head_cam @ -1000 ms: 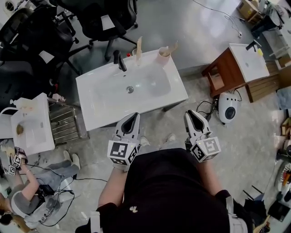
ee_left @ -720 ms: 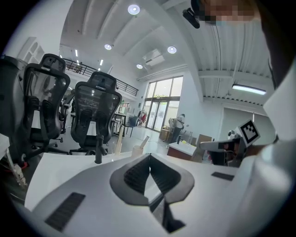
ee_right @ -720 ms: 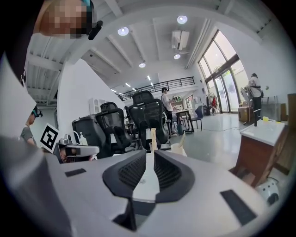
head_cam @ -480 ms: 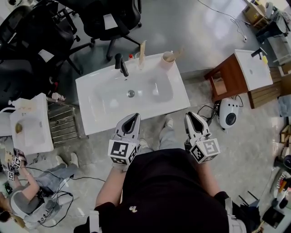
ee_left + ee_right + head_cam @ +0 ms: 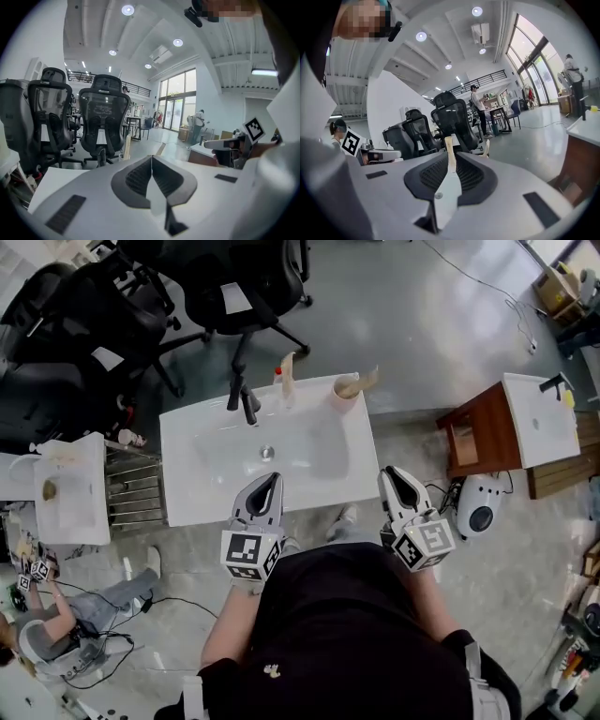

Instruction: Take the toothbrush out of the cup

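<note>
Left gripper (image 5: 151, 157): jaws pressed together tip to tip, nothing in them. Right gripper (image 5: 450, 157): jaws a thin slit apart, nothing between the pads.

Both are held side by side. The left tip is over the near edge of the white sink counter (image 5: 202, 474); the right is just off its near right corner.

Ahead of the left gripper: drain (image 5: 267, 453), then black faucet (image 5: 246, 401) at the far edge.

Ahead of the right gripper, slightly to its left, at the counter's far rim: pink cup (image 5: 343, 390), upright, well apart from both grippers. Toothbrush (image 5: 366, 381) stands in the cup, leaning out over the rim to the right.

Between faucet and cup: tall tan piece (image 5: 287, 367), with a small red-capped item (image 5: 277, 374) just beside it; can't identify either.

Far left of the left gripper: smaller white basin (image 5: 80, 512) with a brownish lump (image 5: 49, 489) in it.

Right of the right gripper: wooden stand (image 5: 473, 437) carrying another white basin (image 5: 539, 423).
</note>
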`<state>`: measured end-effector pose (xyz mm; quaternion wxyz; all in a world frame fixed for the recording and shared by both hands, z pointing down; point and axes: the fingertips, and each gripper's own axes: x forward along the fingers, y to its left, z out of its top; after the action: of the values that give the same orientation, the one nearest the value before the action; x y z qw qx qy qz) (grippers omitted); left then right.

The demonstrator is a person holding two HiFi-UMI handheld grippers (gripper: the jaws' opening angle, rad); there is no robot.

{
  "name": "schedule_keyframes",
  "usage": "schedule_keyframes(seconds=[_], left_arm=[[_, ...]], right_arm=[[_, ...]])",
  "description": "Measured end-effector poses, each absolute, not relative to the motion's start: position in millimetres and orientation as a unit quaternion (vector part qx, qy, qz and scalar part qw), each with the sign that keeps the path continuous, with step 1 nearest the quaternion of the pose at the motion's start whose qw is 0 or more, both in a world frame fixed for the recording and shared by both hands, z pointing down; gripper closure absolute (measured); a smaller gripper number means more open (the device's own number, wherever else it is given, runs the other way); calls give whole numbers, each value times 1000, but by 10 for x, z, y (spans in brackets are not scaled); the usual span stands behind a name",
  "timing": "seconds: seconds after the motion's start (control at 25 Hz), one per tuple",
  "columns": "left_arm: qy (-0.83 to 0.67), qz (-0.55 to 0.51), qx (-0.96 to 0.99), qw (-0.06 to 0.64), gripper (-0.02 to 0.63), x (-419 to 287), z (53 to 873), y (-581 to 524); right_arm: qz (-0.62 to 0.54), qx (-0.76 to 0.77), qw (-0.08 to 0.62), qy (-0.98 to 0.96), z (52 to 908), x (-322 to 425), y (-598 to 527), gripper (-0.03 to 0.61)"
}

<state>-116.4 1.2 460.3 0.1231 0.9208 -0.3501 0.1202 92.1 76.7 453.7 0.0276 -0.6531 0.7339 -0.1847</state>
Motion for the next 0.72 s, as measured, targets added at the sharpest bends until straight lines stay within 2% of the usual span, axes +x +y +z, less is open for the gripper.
schedule_keyframes(seconds=[0.72], left_arm=[[-423,141,888,116,589,-489,4654,-262]], right_arm=[[-202,-601,43,772,4601,1695,422,511]])
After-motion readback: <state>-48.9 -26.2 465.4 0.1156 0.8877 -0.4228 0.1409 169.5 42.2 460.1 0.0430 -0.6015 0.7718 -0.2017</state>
